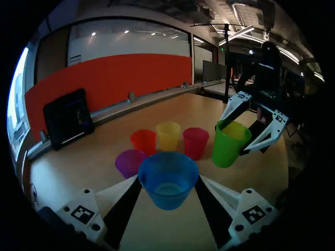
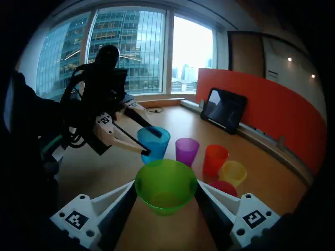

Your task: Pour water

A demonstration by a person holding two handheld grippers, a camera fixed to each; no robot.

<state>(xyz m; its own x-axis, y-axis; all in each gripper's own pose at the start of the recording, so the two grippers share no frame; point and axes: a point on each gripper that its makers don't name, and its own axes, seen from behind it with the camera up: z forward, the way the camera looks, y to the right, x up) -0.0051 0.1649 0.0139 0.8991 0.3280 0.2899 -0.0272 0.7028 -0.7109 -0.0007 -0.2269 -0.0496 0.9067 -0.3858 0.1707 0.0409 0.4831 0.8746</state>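
- Left claw (image 1: 168, 187) grips the blue cup (image 1: 168, 173), lower centre, upright so its apparent water cannot spill.
- Right claw (image 2: 166, 190) grips the green cup (image 2: 166, 178), lower centre, level above the tabletop (image 2: 268, 184), likely to receive.

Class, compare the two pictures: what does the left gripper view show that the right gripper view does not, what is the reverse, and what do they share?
The left gripper view adds ceiling light strips and the inside of the blue cup, held in the left gripper. The right gripper view adds tall windows onto towers, and the inside of the green cup, held in the right gripper. Shared: both held cups, the purple cup, orange cup, yellow cup, red cup, tablet, orange wall and wooden table.
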